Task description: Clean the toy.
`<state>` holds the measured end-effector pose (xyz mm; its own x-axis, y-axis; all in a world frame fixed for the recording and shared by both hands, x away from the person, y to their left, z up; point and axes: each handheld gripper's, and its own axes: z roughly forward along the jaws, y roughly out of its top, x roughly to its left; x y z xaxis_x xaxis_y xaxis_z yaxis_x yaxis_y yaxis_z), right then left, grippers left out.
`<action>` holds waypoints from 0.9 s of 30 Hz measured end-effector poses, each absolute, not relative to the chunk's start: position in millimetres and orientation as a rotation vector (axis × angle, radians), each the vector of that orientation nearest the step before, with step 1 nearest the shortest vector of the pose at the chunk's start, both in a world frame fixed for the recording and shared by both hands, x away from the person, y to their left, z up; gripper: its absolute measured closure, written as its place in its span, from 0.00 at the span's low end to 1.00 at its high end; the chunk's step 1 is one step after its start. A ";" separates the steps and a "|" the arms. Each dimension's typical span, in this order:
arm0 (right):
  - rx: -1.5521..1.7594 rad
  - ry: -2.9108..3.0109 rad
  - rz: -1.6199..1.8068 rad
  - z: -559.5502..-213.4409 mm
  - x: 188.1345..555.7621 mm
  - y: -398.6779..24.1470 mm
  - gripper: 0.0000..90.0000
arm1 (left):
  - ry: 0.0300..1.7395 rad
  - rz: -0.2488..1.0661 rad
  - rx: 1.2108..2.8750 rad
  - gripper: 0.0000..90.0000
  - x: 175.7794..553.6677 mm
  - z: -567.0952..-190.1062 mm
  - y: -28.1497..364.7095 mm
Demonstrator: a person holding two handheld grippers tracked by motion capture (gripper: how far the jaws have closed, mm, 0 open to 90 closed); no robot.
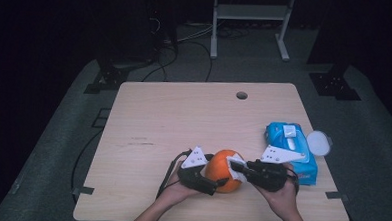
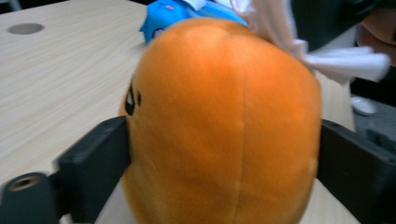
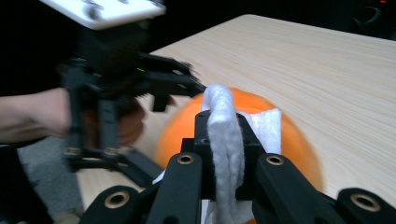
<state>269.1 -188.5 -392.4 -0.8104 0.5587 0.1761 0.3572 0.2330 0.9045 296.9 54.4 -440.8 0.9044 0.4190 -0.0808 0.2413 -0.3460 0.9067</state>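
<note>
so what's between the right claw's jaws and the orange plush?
A white wipe, pinched in the right claw and pressed against the orange plush, seen in the right gripper view.

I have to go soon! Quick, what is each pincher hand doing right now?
Left gripper: closed on the orange plush toy, a jaw on each side.
Right gripper: shut on a white wipe, against the toy.

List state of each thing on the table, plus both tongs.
Orange plush toy: resting on the table, clamped on both sides by the left tongs.
White wipe: folded, pinched in the right tongs, pressed against the toy.
Blue wipes pack: lying flat, flap lid open.
Left tongs: shut on the toy.
Right tongs: shut on the wipe.
Table: bare wood, hole near far edge.
</note>
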 end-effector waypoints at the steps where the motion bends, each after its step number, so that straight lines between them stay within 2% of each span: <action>1: 0.851 2.328 1.621 -391.7 266.6 -185.2 0.92 | 0.468 0.202 1.954 0.20 295.4 -440.4 52.8; 3: 0.797 2.337 1.570 -390.0 262.5 -178.6 0.92 | 0.447 0.224 1.974 0.25 291.5 -439.4 50.3; 6: 0.804 2.306 1.543 -387.9 268.1 -184.1 0.92 | 0.444 0.219 1.970 0.27 290.0 -440.1 49.8; 13: 0.936 2.253 1.511 -398.2 280.1 -211.6 0.92 | 0.418 0.234 1.985 0.22 287.6 -443.8 45.7; 17: 0.852 2.294 1.570 -389.6 267.1 -192.1 0.92 | 0.428 0.221 1.990 0.22 288.4 -443.8 43.9; 21: 0.730 2.320 1.478 -387.3 261.2 -170.1 0.92 | 0.411 0.233 2.003 0.22 285.5 -444.5 42.6; 27: 0.920 2.229 1.481 -394.9 281.5 -207.2 0.92 | 0.389 0.234 1.998 0.22 285.5 -446.1 43.8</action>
<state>281.5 -207.2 -394.9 -0.7453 0.6605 0.0906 0.3396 0.2591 0.9042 285.5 43.8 -446.1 0.9282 0.3720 -0.0063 0.1692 -0.4070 0.8976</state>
